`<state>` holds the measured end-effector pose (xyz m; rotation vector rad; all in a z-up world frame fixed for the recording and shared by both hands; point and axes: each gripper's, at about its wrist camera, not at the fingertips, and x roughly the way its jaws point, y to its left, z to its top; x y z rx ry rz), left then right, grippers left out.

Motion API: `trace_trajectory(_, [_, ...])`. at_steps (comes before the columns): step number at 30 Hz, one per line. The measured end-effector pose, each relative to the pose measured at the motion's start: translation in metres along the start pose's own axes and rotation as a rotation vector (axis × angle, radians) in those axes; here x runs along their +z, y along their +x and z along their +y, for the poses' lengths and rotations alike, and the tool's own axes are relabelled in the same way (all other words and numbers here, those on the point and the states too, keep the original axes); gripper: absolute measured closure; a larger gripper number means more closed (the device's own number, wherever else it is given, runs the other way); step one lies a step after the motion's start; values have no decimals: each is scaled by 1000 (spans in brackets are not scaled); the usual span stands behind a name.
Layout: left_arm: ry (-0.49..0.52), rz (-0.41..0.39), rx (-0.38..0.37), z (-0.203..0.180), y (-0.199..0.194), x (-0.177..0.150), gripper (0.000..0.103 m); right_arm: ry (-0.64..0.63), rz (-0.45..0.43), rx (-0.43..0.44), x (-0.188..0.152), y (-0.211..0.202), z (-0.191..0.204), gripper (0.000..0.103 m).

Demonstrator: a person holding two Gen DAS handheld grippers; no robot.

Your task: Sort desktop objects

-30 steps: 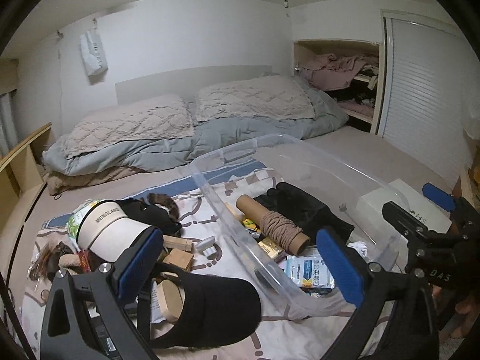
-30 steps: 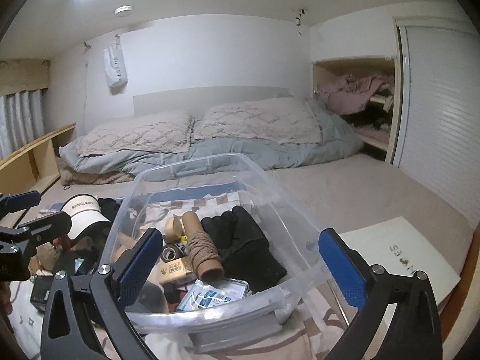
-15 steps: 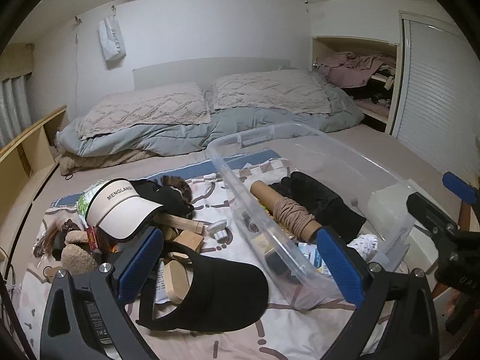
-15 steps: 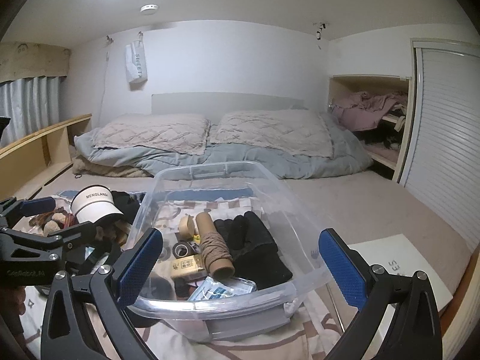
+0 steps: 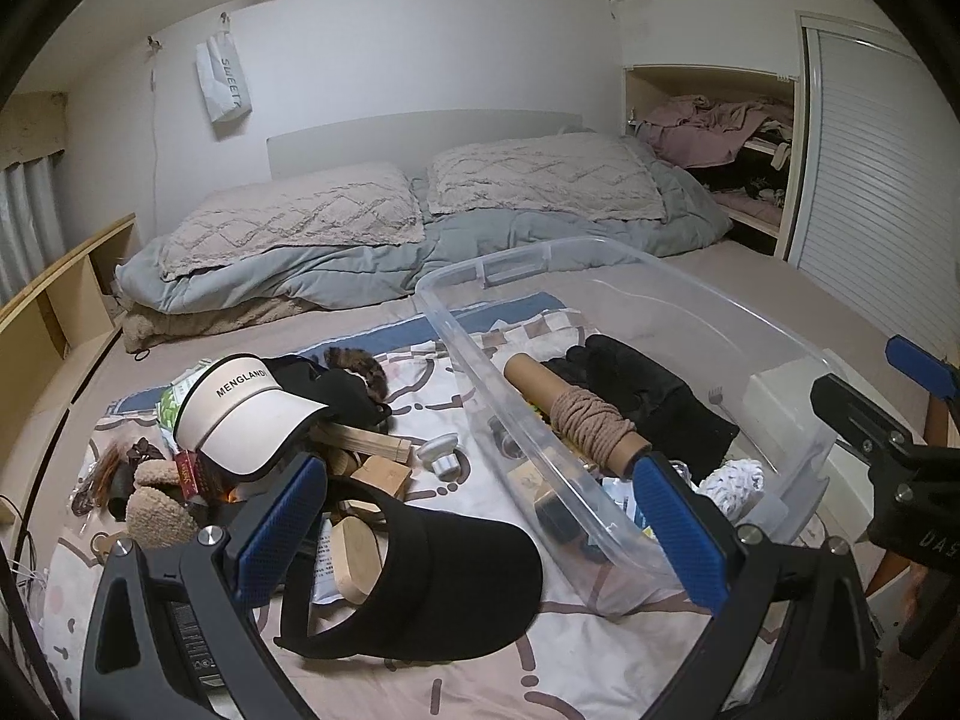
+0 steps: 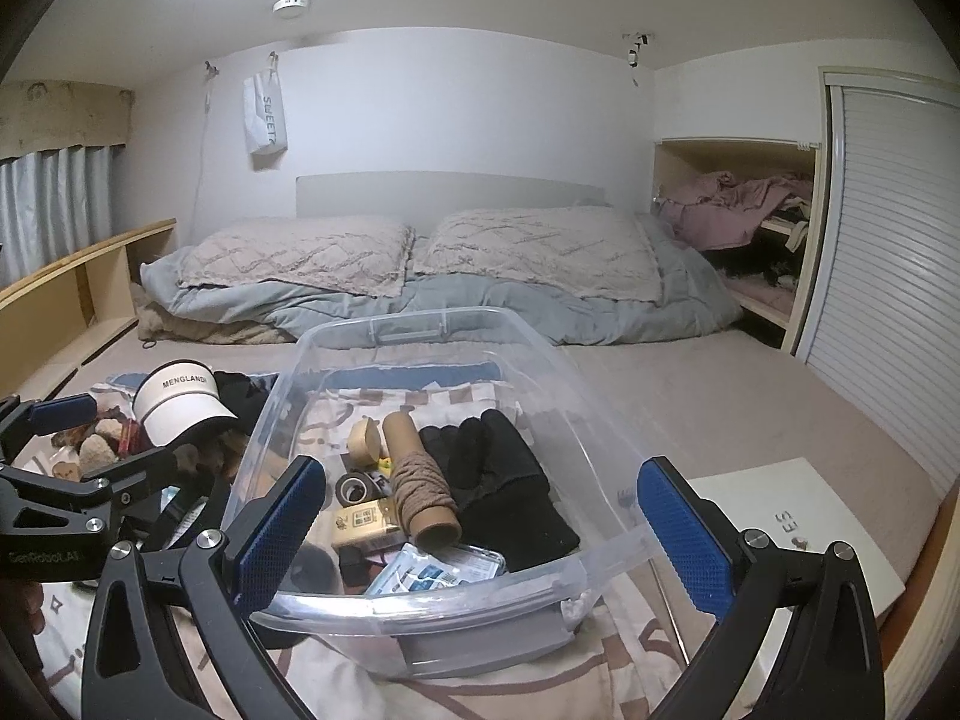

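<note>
Hovering between picks, I judge, with both tools empty above the bed [image 5: 750, 288]; my left gripper [image 5: 480, 528] has its fingers spread wide with nothing between them, and my right gripper [image 6: 480, 531] stands just as wide over the near rim of the clear bin [image 6: 420, 600].

Going from the left edge of the patterned sheet [image 5: 420, 396]: a heap of small things lies unsorted, with a fuzzy beige piece [image 5: 157, 501] nearest that edge, then the white visor [image 5: 240, 420] sitting on top of the pile, wooden blocks [image 5: 366, 444] beside it, and a black visor [image 5: 444, 588] lying brim-out right under my left fingers (it looks soft and floppy, so I would pinch the brim edge rather than the band); further right the bin stands on the sheet, holding a cardboard tube [image 6: 420, 480] wound with cord, black gloves [image 6: 498, 480] against its right side, a tape roll [image 6: 354, 487] and small packets at the near end.

Next move, as I read it: lower the left gripper onto the black visor, close on the brim, then carry it over the bin wall.
</note>
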<state>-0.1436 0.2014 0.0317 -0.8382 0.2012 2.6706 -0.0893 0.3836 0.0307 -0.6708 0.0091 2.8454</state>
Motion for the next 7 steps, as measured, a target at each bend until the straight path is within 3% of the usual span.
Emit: trace_trajectory(7, [-16, 10, 0, 0, 2, -1, 0, -3, 3, -7, 0, 1, 1, 0])
